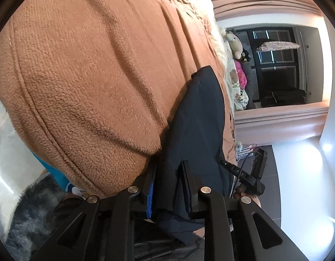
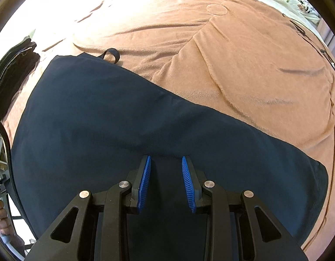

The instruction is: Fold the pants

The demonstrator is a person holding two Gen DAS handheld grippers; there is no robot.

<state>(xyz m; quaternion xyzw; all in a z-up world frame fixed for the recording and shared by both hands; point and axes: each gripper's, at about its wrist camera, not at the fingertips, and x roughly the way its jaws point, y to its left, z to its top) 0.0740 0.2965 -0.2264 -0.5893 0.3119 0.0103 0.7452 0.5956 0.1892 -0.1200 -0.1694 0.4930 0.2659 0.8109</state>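
Pants [image 2: 132,117] are lying spread on the brown blanket [image 2: 243,65] over the bed, their long axis running crosswise in front of the right gripper [image 2: 166,174], which is hovering just above the cloth with jaws parted, holding nothing. At one end, the left gripper [image 1: 167,180] is pinching the dark fabric between its fingers, lifting that edge.

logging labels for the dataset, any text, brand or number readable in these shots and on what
No text can be read for sure.
Other gripper's black bar: two small pale marks, too small to read.
Blue-and-white item under the blanket: a print, mostly hidden, unreadable.
Pants: no label or print showing.
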